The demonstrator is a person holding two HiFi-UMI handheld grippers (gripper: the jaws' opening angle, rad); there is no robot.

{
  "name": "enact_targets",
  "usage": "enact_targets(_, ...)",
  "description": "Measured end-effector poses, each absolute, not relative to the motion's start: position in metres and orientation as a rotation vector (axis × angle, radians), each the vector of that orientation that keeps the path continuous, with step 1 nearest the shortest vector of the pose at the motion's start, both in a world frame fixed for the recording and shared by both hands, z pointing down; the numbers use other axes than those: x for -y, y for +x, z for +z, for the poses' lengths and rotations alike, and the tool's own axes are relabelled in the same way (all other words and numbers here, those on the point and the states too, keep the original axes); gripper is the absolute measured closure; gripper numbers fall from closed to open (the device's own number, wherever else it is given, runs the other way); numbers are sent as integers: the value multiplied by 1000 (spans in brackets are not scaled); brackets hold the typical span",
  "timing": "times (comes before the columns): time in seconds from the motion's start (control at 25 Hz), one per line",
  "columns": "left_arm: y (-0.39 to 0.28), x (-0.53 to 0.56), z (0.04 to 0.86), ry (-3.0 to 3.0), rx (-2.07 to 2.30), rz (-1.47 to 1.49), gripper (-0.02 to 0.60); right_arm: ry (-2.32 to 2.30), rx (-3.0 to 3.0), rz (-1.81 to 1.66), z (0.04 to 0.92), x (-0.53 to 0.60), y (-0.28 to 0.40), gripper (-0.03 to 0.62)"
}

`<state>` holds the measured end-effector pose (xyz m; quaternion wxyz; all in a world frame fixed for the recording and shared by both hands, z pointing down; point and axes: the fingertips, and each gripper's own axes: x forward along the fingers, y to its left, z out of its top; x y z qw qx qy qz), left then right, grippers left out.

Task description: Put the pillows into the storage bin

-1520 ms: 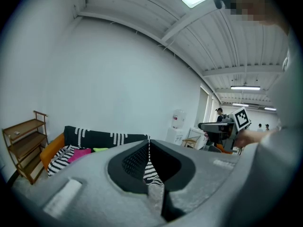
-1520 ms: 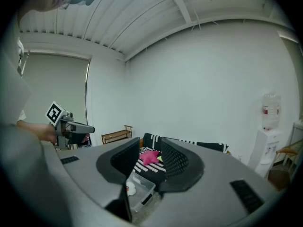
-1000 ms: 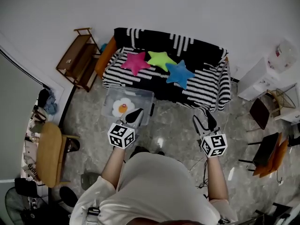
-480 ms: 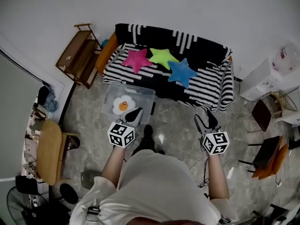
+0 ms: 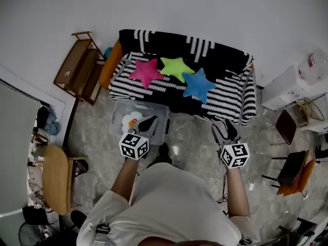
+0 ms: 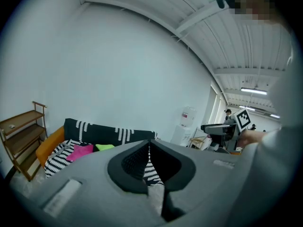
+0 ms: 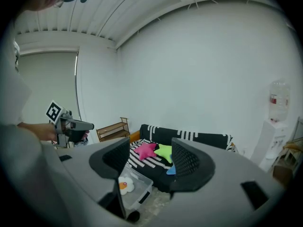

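Sofa (image 5: 225,94): black-and-white striped cover, set against the wall ahead of you.
Wooden shelf (image 5: 77,68): just beside the sofa's end on your left.
Water dispenser (image 5: 300,81): white, bottle on top, by the wall on your right.
Chair (image 5: 285,123): dark, near the dispenser.
Wooden table (image 5: 55,177): on your left, well apart from the sofa.
Floor (image 5: 195,137): grey, stone-patterned.
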<state>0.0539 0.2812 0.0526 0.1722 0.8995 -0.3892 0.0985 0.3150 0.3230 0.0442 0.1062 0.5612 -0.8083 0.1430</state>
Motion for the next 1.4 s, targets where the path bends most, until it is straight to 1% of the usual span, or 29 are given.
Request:
enact_targets(0.2, 43, -222, 53, 2567, 1060, 312, 560, 1661, 2346, 456, 51, -268, 299, 333)
enact_targets(0.44, 16, -162, 55, 2570, 1045, 318, 560, 1685, 2308, 510, 57, -213, 277, 333)
enact_targets(0.84, -11, -119, 72, 2509, 1070, 307, 560, 1630, 2265, 534, 68, -158, 256, 333)
enact_targets(1.08, -6, -98, 82, 2462, 1106, 316, 560, 1570, 2237, 571, 85, -120, 266, 333)
enact_targets(1.4, 21, -36, 98, 2371, 1236, 295, 560, 1349, 2279, 662, 124, -33, 277, 333)
